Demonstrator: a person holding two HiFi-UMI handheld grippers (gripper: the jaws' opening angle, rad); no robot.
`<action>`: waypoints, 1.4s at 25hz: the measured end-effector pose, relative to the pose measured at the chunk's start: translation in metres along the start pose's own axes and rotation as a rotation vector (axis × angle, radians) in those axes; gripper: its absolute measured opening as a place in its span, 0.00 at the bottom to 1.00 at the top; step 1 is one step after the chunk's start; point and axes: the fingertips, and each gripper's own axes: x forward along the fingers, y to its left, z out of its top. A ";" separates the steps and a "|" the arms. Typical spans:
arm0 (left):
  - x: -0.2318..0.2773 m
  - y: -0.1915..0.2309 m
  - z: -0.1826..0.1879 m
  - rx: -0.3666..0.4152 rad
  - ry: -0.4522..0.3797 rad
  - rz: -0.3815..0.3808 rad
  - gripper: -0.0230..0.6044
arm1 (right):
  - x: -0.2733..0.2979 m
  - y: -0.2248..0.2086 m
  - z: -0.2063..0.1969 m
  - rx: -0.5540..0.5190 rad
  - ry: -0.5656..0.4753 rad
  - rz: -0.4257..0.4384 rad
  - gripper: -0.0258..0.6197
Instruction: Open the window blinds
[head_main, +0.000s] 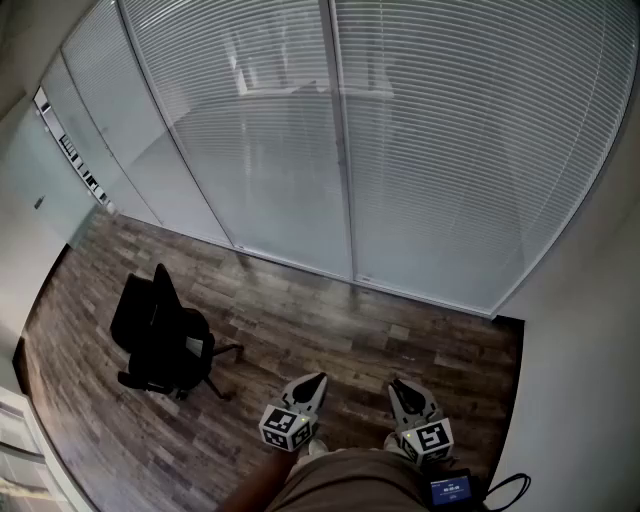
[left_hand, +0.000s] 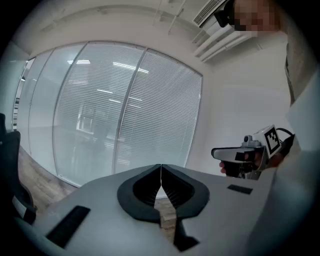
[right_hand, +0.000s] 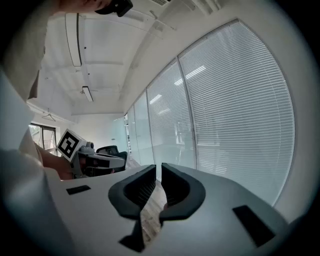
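Floor stretches open from blinds to left gripper, shut empty, and right gripper, barely parted, empty.

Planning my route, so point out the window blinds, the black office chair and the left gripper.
window blinds (head_main: 460, 150), head view, slats of the right panel.
black office chair (head_main: 145, 315), head view, its backrest.
left gripper (head_main: 317, 381), head view, its closed tips.

The window blinds are thin pale slats with a soft satin sheen. Below them, at six o'clock, the floor looks like brown wood planks, grainy and matt. The chair at eight o'clock is matt black. The left gripper and right gripper have smooth matt grey plastic shells with ribbed black pads.
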 end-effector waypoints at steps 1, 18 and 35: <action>0.003 -0.001 -0.001 0.001 0.000 0.001 0.06 | 0.000 -0.003 -0.005 0.009 0.004 0.001 0.10; 0.032 -0.041 -0.008 -0.019 -0.016 0.044 0.06 | -0.028 -0.042 0.000 0.062 -0.054 0.095 0.20; 0.104 -0.133 -0.044 -0.067 -0.006 0.099 0.06 | -0.097 -0.151 -0.020 0.069 -0.041 0.110 0.20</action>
